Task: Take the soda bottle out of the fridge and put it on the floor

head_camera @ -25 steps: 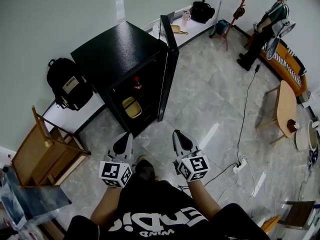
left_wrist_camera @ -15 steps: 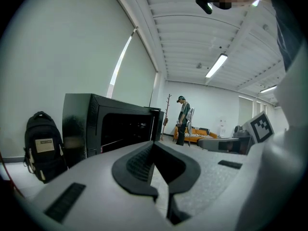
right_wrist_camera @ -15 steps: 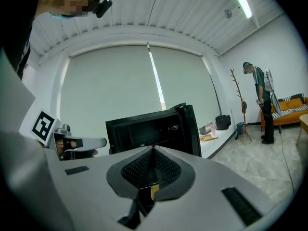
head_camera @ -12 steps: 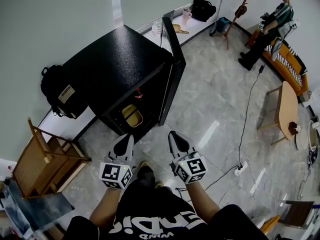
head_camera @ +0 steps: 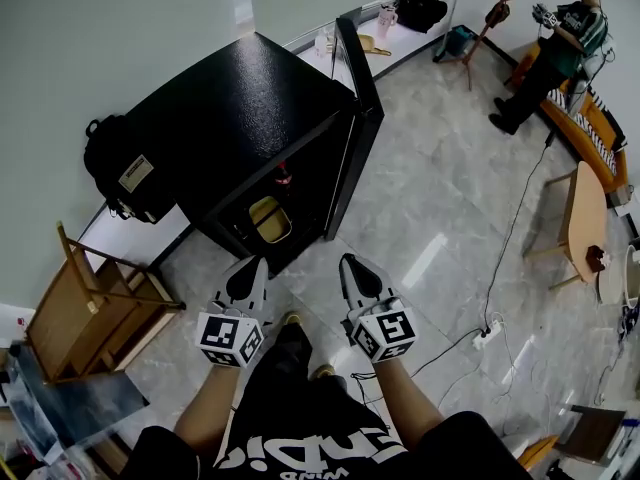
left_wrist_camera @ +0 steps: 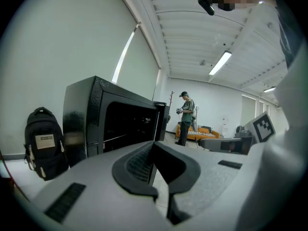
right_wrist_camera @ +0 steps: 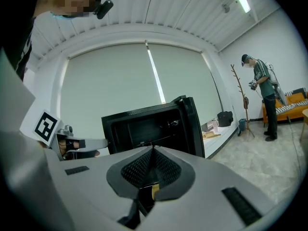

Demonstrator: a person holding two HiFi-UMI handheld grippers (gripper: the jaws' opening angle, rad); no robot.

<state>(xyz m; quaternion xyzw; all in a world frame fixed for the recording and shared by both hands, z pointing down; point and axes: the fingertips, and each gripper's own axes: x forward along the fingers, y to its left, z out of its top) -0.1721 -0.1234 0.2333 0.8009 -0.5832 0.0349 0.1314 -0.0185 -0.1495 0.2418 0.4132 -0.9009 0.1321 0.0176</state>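
The black fridge (head_camera: 240,118) stands on the floor with its door (head_camera: 358,98) swung open to the right. On a shelf inside stands the soda bottle (head_camera: 283,175), dark with a red top, and below it lies a yellow container (head_camera: 268,218). My left gripper (head_camera: 254,267) and right gripper (head_camera: 349,262) hover side by side in front of the opening, a short way from it, both shut and holding nothing. The fridge (left_wrist_camera: 110,124) fills the left gripper view beyond the shut left gripper (left_wrist_camera: 153,143). In the right gripper view the shut right gripper (right_wrist_camera: 153,148) points at the open fridge (right_wrist_camera: 149,124).
A black backpack (head_camera: 122,173) leans against the wall left of the fridge. A wooden chair (head_camera: 95,303) stands at the left. A cable and power strip (head_camera: 489,333) lie on the tiled floor at right. A person (head_camera: 555,48) and a small wooden table (head_camera: 586,213) are far right.
Both grippers have moved forward toward the open fridge, which now appears closer. Both stay shut.
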